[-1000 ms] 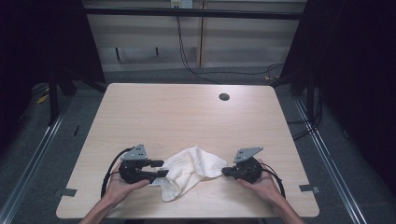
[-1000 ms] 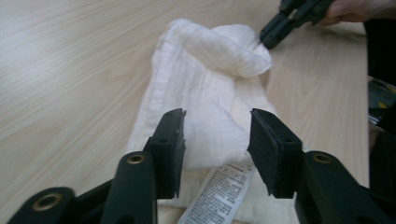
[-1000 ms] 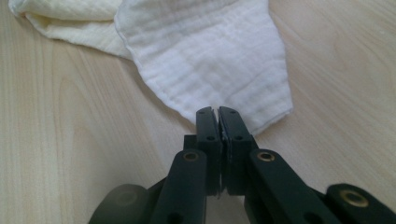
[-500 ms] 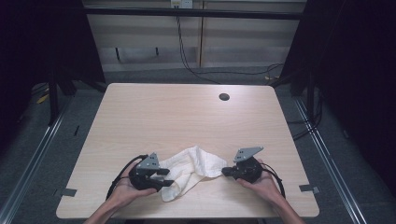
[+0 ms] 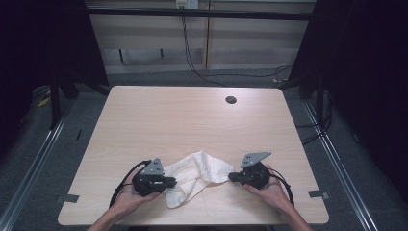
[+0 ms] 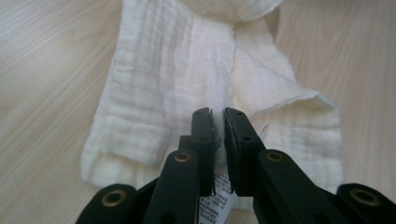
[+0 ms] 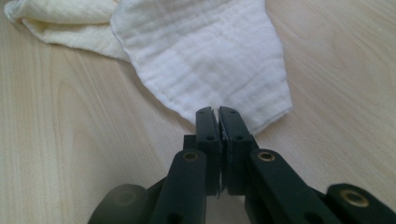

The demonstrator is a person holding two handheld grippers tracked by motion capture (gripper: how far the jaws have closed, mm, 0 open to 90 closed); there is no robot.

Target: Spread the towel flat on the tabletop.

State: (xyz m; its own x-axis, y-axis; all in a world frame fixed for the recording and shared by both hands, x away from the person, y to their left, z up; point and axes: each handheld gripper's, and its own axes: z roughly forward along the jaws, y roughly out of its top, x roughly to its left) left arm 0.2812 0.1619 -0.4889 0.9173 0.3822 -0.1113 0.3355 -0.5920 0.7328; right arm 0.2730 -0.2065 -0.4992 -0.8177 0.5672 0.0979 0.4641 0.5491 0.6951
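At the near edge of the table [image 5: 192, 120], a soft white cloth [image 5: 195, 175] lies crumpled between two grippers. The right gripper [image 5: 232, 177] has its jaws pinched tight on the cloth's right edge, which you can see in the right gripper view [image 7: 219, 70]. The left gripper [image 5: 172, 183] has just been closing its jaws, and in the left gripper view they now squeeze a fold of the cloth [image 6: 187, 84] and its little label [image 6: 219, 196]. I think the person holds one end in each gripper so they can pull the cloth out flat or fold it. The cloth is bunched up and humps a bit in the middle. Its long way runs from the left gripper up and across toward the right gripper, with a loose flap hanging down toward the table's near edge.
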